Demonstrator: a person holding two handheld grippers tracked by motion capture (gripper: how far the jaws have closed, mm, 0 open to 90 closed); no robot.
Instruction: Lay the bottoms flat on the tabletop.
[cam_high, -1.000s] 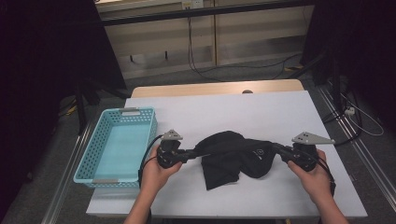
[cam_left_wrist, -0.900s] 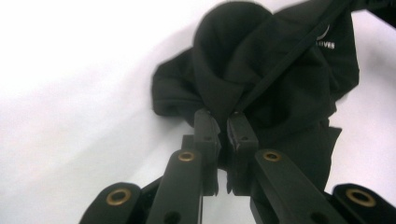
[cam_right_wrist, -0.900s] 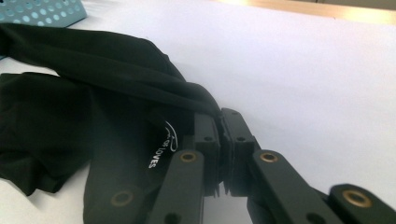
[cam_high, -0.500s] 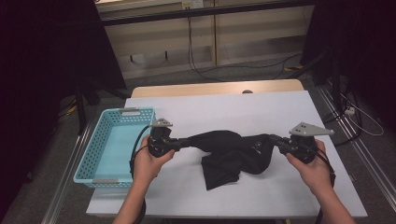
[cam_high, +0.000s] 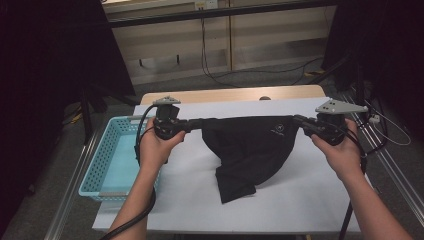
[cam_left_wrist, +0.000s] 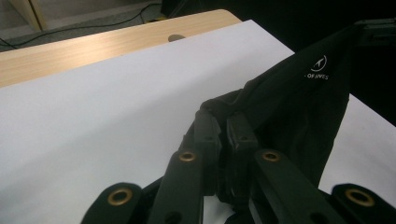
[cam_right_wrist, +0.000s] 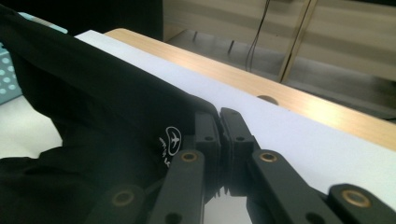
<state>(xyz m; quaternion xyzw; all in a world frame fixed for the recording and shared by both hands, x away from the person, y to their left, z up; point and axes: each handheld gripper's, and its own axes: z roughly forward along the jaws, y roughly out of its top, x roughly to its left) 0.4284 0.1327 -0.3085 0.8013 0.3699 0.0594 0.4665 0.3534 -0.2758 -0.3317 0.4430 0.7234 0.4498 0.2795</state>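
Sideways, black garment stretches (hem probably down)

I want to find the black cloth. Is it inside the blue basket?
No, the black cloth hangs stretched between the two grippers over the white table, beside the blue basket.

The table has a big white sheet on top. The sheet covers almost all of it. At the far edge a strip of light wood peeks out, and there is a small dark hole in that wood. A light blue basket sits at the left edge of the table. The bottom of a black cloth touches the white sheet near the middle of the table.
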